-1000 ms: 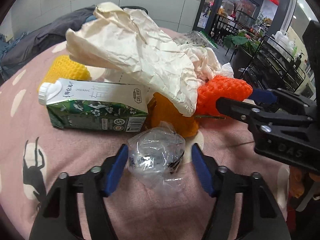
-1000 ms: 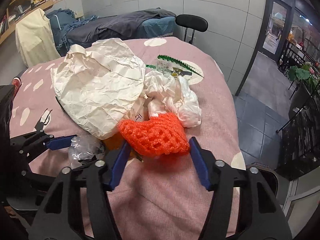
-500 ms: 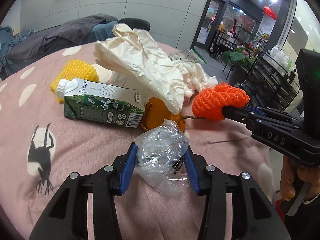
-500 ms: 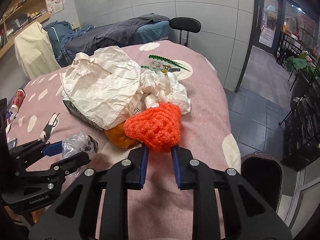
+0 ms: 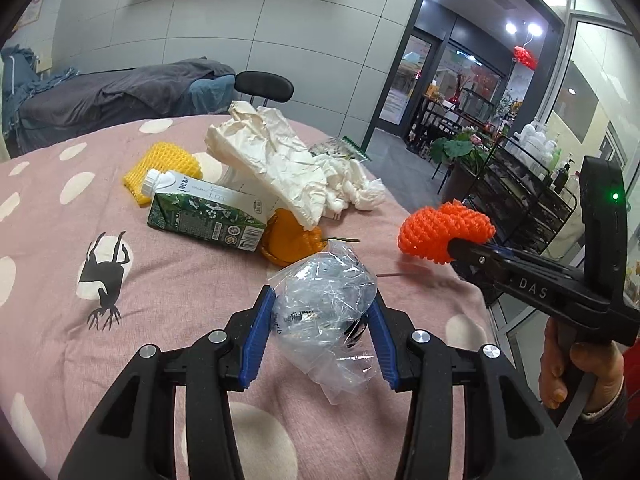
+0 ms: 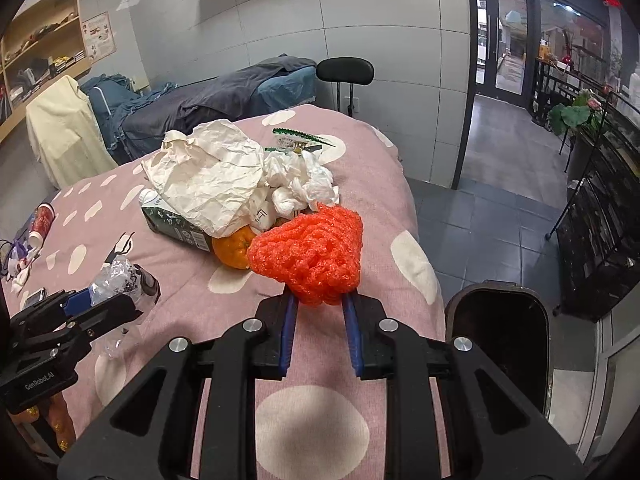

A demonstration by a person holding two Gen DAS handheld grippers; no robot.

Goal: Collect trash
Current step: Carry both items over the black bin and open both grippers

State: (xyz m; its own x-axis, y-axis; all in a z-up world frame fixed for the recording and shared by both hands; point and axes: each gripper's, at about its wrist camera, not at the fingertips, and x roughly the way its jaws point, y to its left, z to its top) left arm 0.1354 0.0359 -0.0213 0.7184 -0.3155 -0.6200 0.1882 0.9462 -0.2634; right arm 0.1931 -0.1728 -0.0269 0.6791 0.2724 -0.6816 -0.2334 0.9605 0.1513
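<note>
My left gripper is shut on a crumpled clear plastic bag, held just above the pink tablecloth. My right gripper is shut on an orange foam fruit net, lifted off the table; it also shows in the left wrist view. A trash pile lies beyond: crumpled cream paper, a green milk carton, an orange, white tissues and a yellow foam net.
A dark open bin stands on the floor right of the table edge. A black chair and a covered bed are behind the table. A red cup and small items lie at the far left.
Both grippers closed on their items and lifted back from the pile: the left with the plastic bag, the right with the orange net, which moved right, away from the pile.
</note>
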